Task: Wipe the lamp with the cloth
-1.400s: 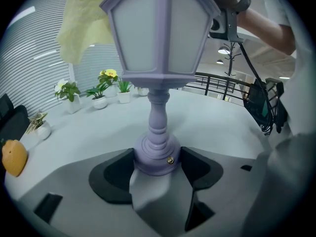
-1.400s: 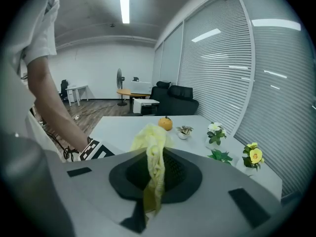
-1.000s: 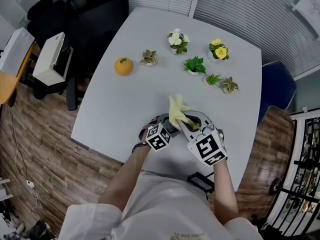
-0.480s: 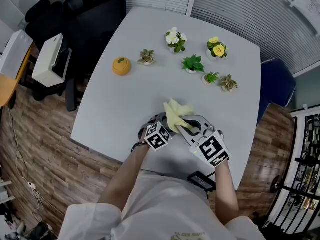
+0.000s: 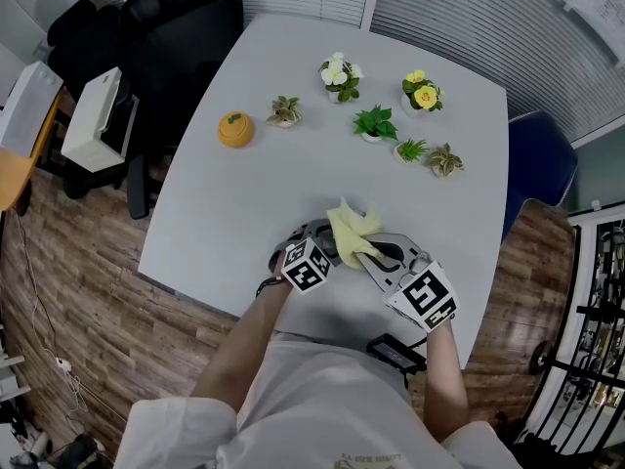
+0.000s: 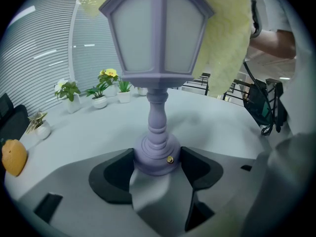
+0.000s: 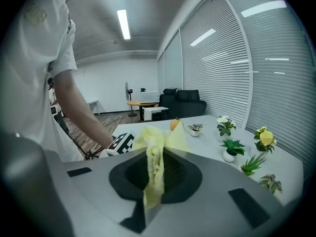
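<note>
The lamp (image 6: 157, 83) stands upright on the table (image 5: 244, 203), near the edge closest to me, with its long axis vertical. Its round base sits right between the fingers (image 6: 111, 174) of my left gripper (image 5: 328, 247). Those fingers are spread wide yet press the base from both sides, so I am steadying the lamp. My right gripper (image 7: 154, 174) does the wiping. Its fingers are clenched on a fold of the yellow cloth (image 7: 157, 152), which bunches up ahead of them. The lamp lies just left of that gripper, and the cloth lies over the top of the lantern-shaped shade. I judge the next stroke should run down along the shade.
</note>
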{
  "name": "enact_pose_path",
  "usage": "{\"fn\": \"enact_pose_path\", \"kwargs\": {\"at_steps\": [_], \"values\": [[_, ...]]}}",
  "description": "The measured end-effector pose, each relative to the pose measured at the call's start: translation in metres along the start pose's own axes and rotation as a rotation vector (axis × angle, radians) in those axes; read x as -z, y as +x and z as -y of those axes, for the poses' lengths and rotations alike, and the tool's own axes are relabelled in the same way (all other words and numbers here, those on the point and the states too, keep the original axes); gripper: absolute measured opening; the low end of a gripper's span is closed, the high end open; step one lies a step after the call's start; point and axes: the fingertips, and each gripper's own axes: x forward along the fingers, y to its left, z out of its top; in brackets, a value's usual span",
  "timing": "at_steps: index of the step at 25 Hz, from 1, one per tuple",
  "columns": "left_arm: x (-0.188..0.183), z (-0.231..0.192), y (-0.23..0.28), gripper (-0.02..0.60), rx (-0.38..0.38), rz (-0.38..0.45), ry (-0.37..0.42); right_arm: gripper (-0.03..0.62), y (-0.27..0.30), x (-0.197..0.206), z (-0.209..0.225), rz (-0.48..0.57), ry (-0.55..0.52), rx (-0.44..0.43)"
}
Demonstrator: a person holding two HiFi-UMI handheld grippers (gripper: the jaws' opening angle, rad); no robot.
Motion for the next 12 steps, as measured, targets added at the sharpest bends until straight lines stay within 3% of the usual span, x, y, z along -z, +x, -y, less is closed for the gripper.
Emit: {"fn": "enact_pose_path", "kwargs": {"at_steps": [12], "values": [[0.000,-0.001,0.000,0.305,-0.001,0.000,0.000,0.026,-0.016,0.038,0.019,-0.015,0.126,0.066]]}}
